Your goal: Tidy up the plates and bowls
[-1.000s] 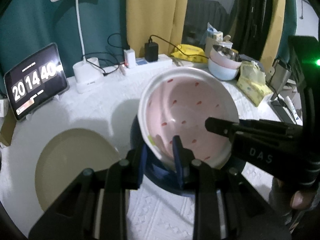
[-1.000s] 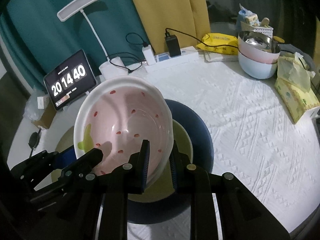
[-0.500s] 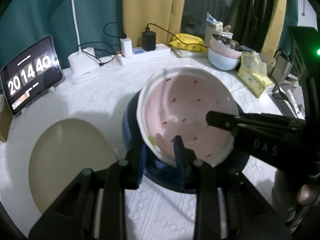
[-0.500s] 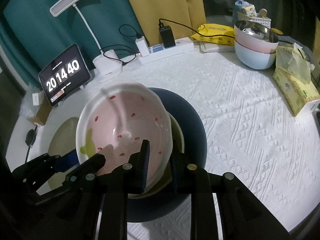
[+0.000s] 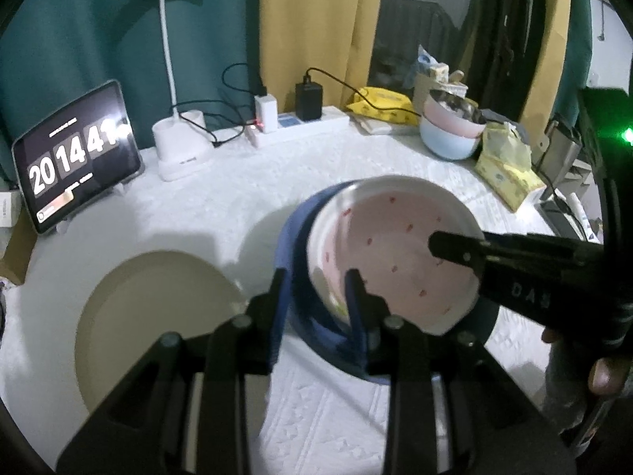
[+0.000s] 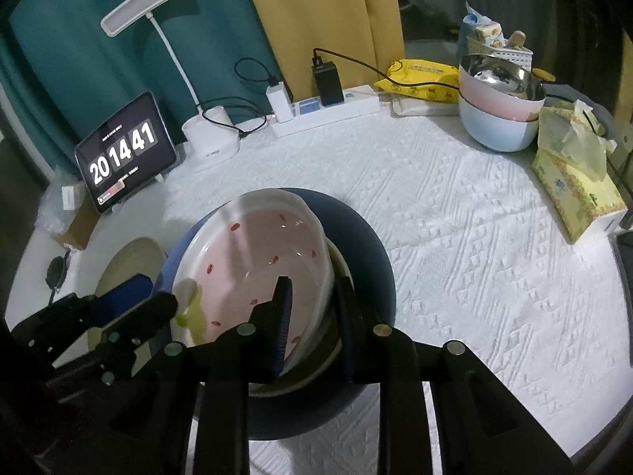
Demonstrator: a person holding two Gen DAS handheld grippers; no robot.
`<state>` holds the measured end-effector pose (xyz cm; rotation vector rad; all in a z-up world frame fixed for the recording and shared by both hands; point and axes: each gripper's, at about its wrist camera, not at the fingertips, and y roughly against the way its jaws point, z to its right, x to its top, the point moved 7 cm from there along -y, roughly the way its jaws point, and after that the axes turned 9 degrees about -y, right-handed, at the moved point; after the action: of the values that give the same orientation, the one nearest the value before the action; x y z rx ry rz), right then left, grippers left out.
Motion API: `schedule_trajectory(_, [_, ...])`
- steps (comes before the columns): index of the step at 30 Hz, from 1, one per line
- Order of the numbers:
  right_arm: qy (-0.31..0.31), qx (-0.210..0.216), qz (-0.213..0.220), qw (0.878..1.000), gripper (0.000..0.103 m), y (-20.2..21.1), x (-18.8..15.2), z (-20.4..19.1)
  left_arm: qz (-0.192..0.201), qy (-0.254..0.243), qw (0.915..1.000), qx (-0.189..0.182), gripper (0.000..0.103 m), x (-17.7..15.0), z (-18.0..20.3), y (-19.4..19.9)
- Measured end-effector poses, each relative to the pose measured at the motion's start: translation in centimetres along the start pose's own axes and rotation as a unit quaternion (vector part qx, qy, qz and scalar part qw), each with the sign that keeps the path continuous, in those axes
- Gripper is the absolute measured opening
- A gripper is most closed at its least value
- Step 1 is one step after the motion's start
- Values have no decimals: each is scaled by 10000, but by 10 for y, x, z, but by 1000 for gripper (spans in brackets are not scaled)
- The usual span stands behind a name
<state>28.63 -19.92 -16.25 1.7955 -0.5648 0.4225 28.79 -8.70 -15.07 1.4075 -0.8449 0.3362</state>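
Observation:
A pink bowl with red marks (image 5: 395, 249) (image 6: 257, 265) rests in a dark blue plate (image 5: 300, 237) (image 6: 368, 253), on a cream dish (image 6: 340, 265) inside it. My left gripper (image 5: 316, 297) is open, its fingers astride the bowl's near left rim. My right gripper (image 6: 312, 308) is open too, its fingers astride the bowl's right rim. A beige plate (image 5: 150, 316) (image 6: 126, 265) lies on the white tablecloth to the left. Each gripper shows in the other's view, the right one (image 5: 455, 245) and the left one (image 6: 150, 301).
Stacked pastel bowls with a steel one on top (image 6: 502, 103) (image 5: 451, 130) stand at the back right. A tissue box (image 6: 573, 182), a yellow packet (image 6: 423, 75), a power strip (image 6: 328, 111), a lamp base (image 6: 209, 138) and a clock tablet (image 6: 122, 154) ring the table's far side.
The bowl has come down from a tilted, lifted pose into the blue plate. Both grippers have opened their jaws and no longer pinch its rim.

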Motion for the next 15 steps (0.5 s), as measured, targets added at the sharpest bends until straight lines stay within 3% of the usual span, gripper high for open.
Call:
schedule_trajectory(3, [134, -82, 19, 9999, 26, -1, 0, -2, 79, 37, 10000, 24, 31, 2, -5, 3])
schedule_trajectory(8, [306, -26, 16, 9995, 38, 0, 0, -7, 170, 37, 9998, 31, 31, 6, -9, 6])
schedule_trajectory(11, [483, -259, 264, 9981, 57, 8, 4, -9, 193, 57, 9998, 14, 31, 7, -12, 7])
schedule_trajectory(15, [526, -231, 324, 9978, 57, 13, 9, -10, 220, 95, 9997, 1, 31, 9, -15, 6])
